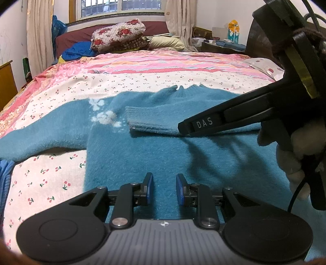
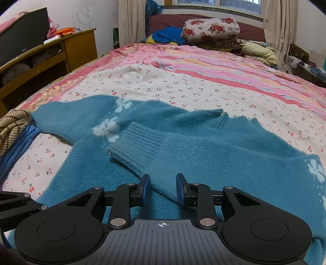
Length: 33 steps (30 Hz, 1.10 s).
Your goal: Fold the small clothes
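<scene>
Left wrist view. A teal sweater [image 1: 142, 146] lies spread on a bed [image 1: 142, 67] over a cherry-print sheet [image 1: 46, 179], its back uppermost and its neck toward the far end of the bed. One sleeve [image 1: 36, 132] stretches out flat to the left; the other sleeve [image 1: 154, 120] is folded across the body, its ribbed cuff near a patch of white flower motifs [image 1: 106, 117]. The left gripper [image 1: 164, 188] hovers over the lower body of the sweater, its blue-padded fingers [image 1: 149, 187] parted with only fabric showing behind the gap and nothing pinched. The right gripper [image 1: 184, 128] enters from the right, held by a gloved hand [image 1: 293, 155]; its tip rests over the folded sleeve, and whether its jaws are parted cannot be told from here. A floral quilt bundle [image 1: 118, 33] sits at the head of the bed beneath a window [image 1: 122, 8].

Right wrist view. The same sweater [image 2: 224, 146] fills the foreground, the folded sleeve [image 2: 154, 155] running diagonally toward the camera. The right gripper [image 2: 163, 188] has its fingers [image 2: 180, 188] spread apart, the sleeve lying below and between them without being clamped. A wooden cabinet [image 2: 67, 51] stands left of the bed [image 2: 224, 67]; a striped knit garment [image 2: 12, 126] lies at the left edge.
</scene>
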Motion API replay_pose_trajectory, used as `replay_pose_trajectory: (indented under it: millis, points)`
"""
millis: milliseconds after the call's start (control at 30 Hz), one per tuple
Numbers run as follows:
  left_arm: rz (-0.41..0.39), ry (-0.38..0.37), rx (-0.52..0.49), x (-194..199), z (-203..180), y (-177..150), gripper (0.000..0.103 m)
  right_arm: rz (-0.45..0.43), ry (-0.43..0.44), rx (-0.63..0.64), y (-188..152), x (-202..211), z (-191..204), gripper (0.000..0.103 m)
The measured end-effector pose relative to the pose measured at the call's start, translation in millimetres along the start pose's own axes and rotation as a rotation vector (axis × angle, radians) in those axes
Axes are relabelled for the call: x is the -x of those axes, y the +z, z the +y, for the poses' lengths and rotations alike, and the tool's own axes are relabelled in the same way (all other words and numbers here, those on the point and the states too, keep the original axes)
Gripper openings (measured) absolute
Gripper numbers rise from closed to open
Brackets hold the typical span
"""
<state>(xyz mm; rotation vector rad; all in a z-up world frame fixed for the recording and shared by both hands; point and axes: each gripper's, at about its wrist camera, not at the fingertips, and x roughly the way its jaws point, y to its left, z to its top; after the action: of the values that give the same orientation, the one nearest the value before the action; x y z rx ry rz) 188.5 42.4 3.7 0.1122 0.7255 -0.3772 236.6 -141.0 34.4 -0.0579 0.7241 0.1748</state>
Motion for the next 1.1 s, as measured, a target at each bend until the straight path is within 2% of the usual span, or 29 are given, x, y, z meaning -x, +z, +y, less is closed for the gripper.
replay_pose_trajectory:
  millis: [267,400,667,833,1100]
  points:
    - [-0.006,0.02,0.006,3.7,5.0,1.6,0.032,-0.01,-0.027,0.017,6.4,1.0,6.7,0.028]
    - [-0.006,0.023,0.006,3.8,7.0,0.9,0.033,-0.023,-0.097,0.056,14.6,-3.1,15.4,0.028]
    - [-0.012,0.03,-0.003,5.5,9.5,0.9,0.033,-0.012,-0.077,0.061,25.1,-15.3,22.2,0.028]
    - [-0.024,0.066,-0.023,7.2,8.5,2.0,0.034,0.003,-0.09,0.063,19.9,-19.6,21.6,0.028]
    - [-0.029,0.08,-0.031,6.7,9.8,2.0,0.036,-0.006,-0.106,0.075,24.6,-19.9,23.0,0.028]
